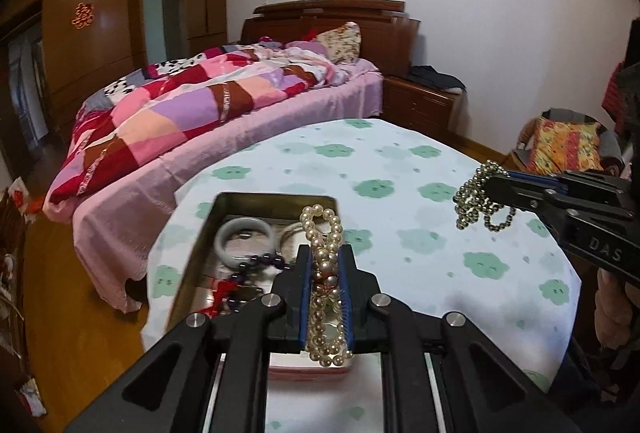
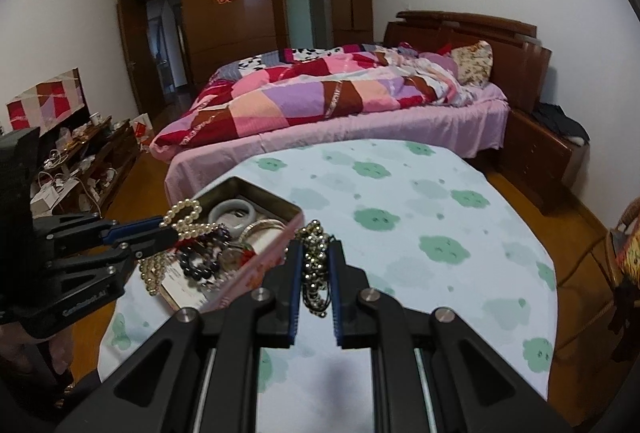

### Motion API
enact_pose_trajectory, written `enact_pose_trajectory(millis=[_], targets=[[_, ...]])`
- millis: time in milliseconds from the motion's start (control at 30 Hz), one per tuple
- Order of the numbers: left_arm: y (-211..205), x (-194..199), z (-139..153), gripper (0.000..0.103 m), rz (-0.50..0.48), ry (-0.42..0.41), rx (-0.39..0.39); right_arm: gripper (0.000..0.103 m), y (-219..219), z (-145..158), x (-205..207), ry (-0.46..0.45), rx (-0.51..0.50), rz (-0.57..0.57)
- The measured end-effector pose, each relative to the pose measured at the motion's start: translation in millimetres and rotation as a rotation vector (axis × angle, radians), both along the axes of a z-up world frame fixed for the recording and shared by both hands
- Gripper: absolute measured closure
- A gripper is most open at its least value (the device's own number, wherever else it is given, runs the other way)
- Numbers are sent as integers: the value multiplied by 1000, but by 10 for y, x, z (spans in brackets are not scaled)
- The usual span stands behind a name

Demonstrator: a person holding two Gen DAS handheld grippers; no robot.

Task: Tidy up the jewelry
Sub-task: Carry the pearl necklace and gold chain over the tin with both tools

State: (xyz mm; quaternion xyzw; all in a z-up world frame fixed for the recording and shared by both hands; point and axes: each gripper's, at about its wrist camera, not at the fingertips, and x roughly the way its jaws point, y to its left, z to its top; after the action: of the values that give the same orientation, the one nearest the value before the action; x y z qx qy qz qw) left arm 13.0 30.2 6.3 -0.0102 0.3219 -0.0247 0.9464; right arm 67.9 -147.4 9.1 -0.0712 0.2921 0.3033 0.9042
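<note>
1. The left tool clenched a pearl strand above the tin.
2. The right tool gripped a dark bead chain over the surface.
3. Dangling loops could snag and tangle.

The right hand-held gripper pinches a dark metallic bead chain above the flower-patterned cloth-covered bench. Left, the left hand-held gripper clamps a cream pearl strand over the open rectangular metal tin.
</note>
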Motion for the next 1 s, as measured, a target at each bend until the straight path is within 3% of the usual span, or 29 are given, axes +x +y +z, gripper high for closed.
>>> enact_pose_trajectory(millis=[567,1000], targets=[[522,72,-81,91,115,16,-36,89,648,48,-67,-21,-10,130],[768,105,-223,91,171,51,-69,89,1022,-151,-126,10,-33,205]])
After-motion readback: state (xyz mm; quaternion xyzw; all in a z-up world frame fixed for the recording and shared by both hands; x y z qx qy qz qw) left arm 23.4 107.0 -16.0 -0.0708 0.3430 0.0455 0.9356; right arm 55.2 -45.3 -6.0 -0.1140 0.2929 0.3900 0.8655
